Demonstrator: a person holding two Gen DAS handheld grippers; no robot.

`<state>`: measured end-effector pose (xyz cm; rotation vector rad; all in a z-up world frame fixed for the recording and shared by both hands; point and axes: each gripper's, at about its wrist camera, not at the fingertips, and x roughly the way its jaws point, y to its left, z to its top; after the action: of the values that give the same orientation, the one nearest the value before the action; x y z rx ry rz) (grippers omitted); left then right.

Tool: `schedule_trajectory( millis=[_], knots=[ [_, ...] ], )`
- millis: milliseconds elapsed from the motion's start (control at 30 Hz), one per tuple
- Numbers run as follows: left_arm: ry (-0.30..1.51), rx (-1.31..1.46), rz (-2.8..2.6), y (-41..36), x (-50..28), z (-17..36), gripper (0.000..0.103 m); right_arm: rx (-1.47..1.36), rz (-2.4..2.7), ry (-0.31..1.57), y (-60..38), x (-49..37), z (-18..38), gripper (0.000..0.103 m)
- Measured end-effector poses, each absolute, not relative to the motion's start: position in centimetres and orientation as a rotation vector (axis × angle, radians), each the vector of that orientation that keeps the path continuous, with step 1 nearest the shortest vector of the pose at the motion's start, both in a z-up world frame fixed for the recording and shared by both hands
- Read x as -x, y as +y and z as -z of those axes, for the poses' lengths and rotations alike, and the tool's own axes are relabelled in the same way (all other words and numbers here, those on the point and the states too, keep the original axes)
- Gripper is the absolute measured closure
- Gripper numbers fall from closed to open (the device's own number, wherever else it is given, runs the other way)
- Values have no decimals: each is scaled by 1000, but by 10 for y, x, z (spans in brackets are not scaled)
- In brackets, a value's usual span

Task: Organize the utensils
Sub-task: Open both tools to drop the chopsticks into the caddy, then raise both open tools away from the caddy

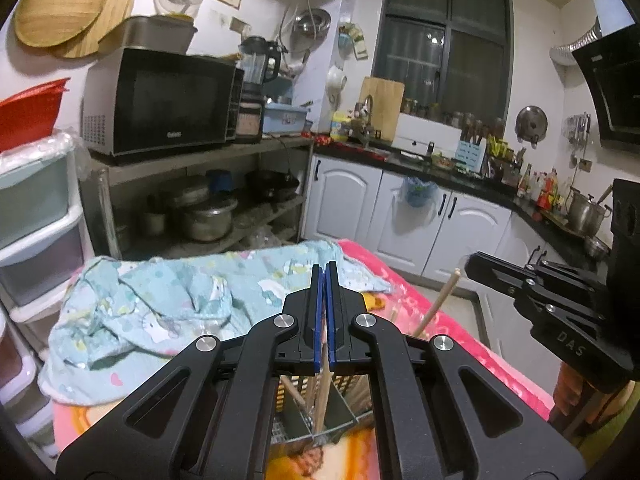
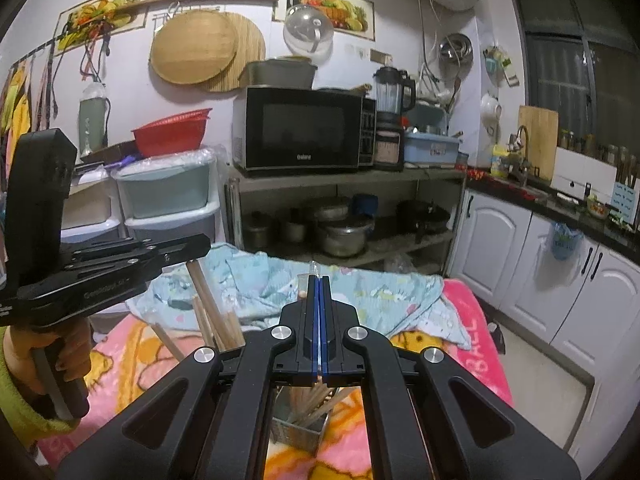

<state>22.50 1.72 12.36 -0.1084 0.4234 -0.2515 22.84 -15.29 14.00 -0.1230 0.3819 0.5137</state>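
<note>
Jaws of the left gripper (image 1: 325, 270) pinch a wooden chopstick (image 1: 323, 392); right gripper (image 2: 319, 280) clamps a clear thin stick (image 2: 314, 267), both above the metal holder (image 2: 298, 428)

Both views ride the grippers, close above the metal holder (image 1: 320, 420) of chopsticks on the pink blanket (image 1: 432, 312), tilted slightly down. Left wrist view faces past the holder toward the window (image 1: 444, 32) corner. Right wrist view faces past the holder (image 2: 298, 428) toward the microwave (image 2: 304, 128). Shared: holder, blue cloth (image 1: 168, 312), microwave shelf, white cabinets (image 2: 532, 264); each view catches the other gripper.
</note>
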Motion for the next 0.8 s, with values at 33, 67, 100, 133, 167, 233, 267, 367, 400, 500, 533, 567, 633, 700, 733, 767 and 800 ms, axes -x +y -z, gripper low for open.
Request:
schedule_trajectory(
  millis=[33, 67, 100, 133, 167, 233, 267, 367, 400, 500, 533, 567, 633, 700, 733, 767, 800],
  knots=[
    [432, 106, 249, 17, -226, -120, 102, 119, -512, 392, -152, -231, -138, 102],
    [441, 104, 247, 17, -226, -118, 101, 111, -511, 406, -152, -233, -135, 102],
    [448, 104, 244, 18, -227, -115, 98, 104, -509, 418, -152, -234, -132, 102],
    [453, 104, 241, 18, -226, -113, 91, 100, -511, 427, -152, -235, -131, 102],
    [459, 105, 237, 19, -226, -111, 86, 98, -508, 434, -151, -236, -128, 101],
    [468, 105, 232, 21, -226, -108, 72, 102, -497, 441, -151, -236, -124, 95],
    [473, 105, 225, 22, -225, -107, 70, 96, -497, 443, -153, -235, -123, 82],
    [481, 114, 215, 26, -223, -105, 61, 67, -503, 439, -158, -232, -122, 69],
    [482, 118, 211, 27, -221, -104, 59, 69, -497, 437, -159, -230, -121, 68],
    [484, 128, 201, 30, -217, -104, 47, 68, -486, 426, -164, -224, -122, 57],
    [483, 129, 197, 31, -215, -105, 41, 64, -485, 424, -166, -222, -122, 54],
    [482, 129, 193, 32, -213, -106, 38, 58, -485, 421, -168, -220, -122, 52],
    [479, 130, 187, 34, -208, -108, 23, 51, -483, 416, -170, -215, -123, 47],
    [475, 134, 183, 34, -202, -111, 16, 46, -485, 406, -173, -209, -123, 40],
    [472, 137, 180, 35, -199, -112, 11, 46, -486, 399, -174, -204, -124, 37],
    [469, 139, 177, 36, -196, -114, 11, 47, -487, 394, -174, -201, -124, 34],
    [464, 141, 178, 36, -193, -115, 11, 48, -486, 387, -175, -197, -125, 32]
  ],
)
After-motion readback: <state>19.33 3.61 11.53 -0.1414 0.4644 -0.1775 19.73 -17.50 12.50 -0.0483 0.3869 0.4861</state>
